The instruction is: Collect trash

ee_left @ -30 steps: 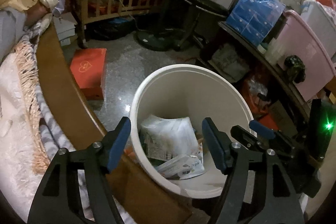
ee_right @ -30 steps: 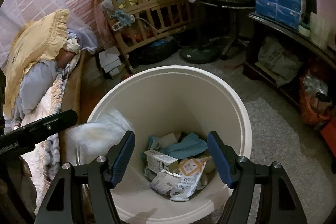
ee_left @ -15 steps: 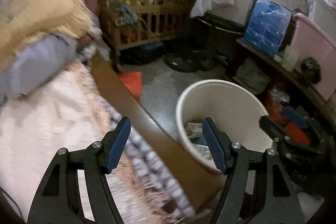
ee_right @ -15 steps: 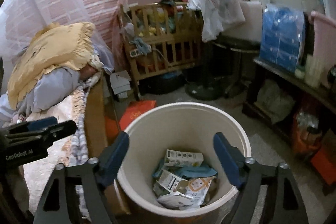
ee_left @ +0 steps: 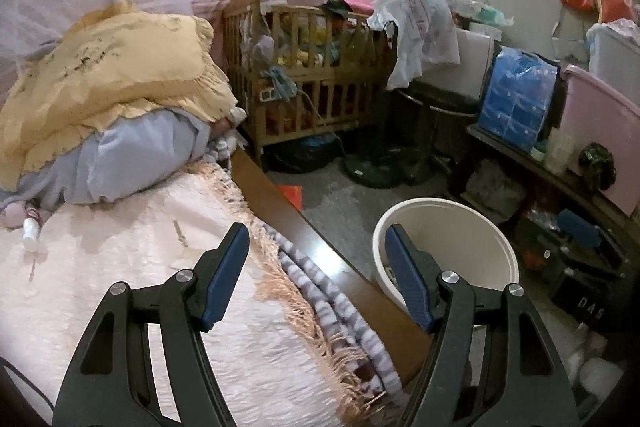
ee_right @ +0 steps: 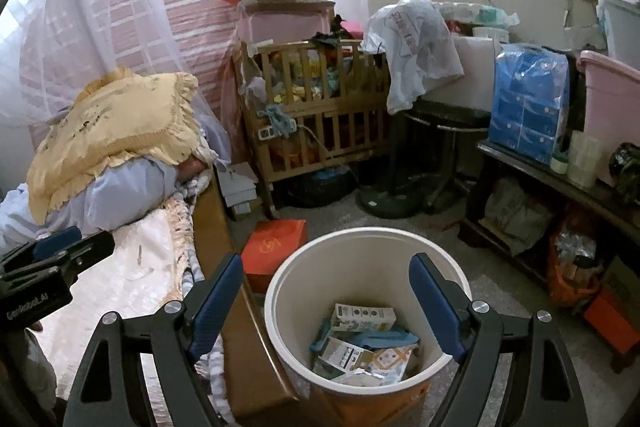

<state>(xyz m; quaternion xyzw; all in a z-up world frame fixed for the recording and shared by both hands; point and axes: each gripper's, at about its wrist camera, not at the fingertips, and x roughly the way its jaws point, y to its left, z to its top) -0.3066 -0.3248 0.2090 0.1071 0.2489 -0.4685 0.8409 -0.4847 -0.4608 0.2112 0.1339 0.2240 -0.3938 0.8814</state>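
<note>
A cream round trash bin (ee_right: 372, 251) stands on the floor beside the bed and holds cartons, wrappers and blue scraps (ee_right: 364, 343). It also shows in the left wrist view (ee_left: 452, 223), low right. My right gripper (ee_right: 326, 303) is open and empty, raised above the bin's near rim. My left gripper (ee_left: 316, 271) is open and empty, above the bed's edge to the left of the bin. It also shows in the right wrist view (ee_right: 56, 255) at far left. A small white bottle (ee_left: 30, 233) lies on the bedspread at far left.
The bed (ee_left: 120, 267) with a pink fringed spread, a yellow pillow (ee_left: 108, 83) and a wooden side rail (ee_left: 320, 267) fills the left. A wooden crib (ee_left: 308, 87), a red box (ee_right: 276, 251) on the floor, a fan base (ee_right: 388, 203) and cluttered shelves (ee_right: 560, 187) ring the bin.
Both grippers rose and pulled back from the bin. The left one swung left over the bed, and a pale wad seen at the bin's rim a second ago is gone from view.
</note>
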